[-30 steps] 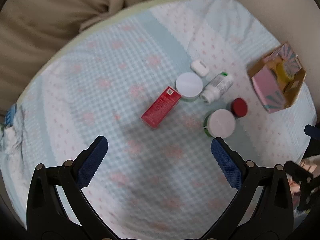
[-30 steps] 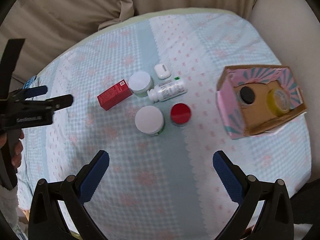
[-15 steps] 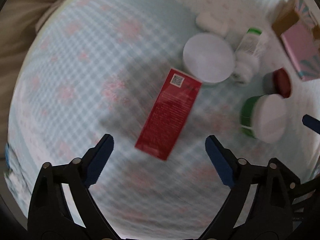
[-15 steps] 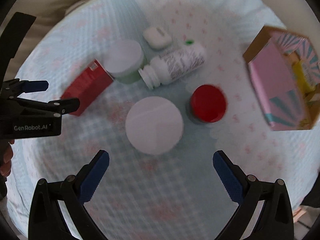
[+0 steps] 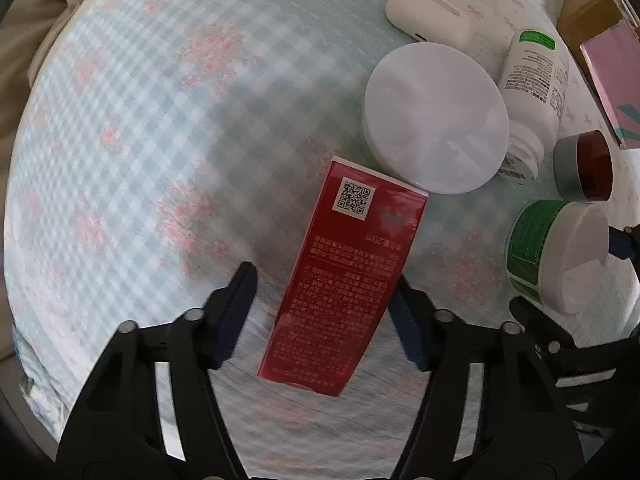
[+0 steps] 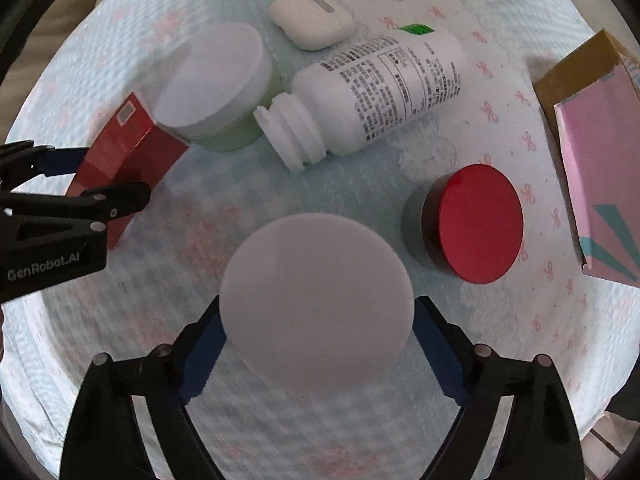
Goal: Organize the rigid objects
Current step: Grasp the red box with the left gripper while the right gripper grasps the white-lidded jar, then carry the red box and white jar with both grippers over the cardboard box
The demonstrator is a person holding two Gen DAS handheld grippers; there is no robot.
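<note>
A red carton lies on the checked cloth between the fingers of my left gripper; the jaws stand open around it with a gap on the left side. My right gripper is open around a green jar with a white lid, its fingers at the jar's sides. The left gripper and the carton also show in the right wrist view. A second white-lidded jar, a white pill bottle on its side, a red-lidded jar and a white earbud case lie close by.
A pink and brown cardboard box stands at the right edge of the cloth. Beige bedding lies beyond the cloth on the left. The green jar sits right of the carton in the left wrist view.
Both grippers have moved down and forward. The left one now straddles the red carton and the right one straddles the white-lidded green jar. Both jaw gaps have narrowed.
</note>
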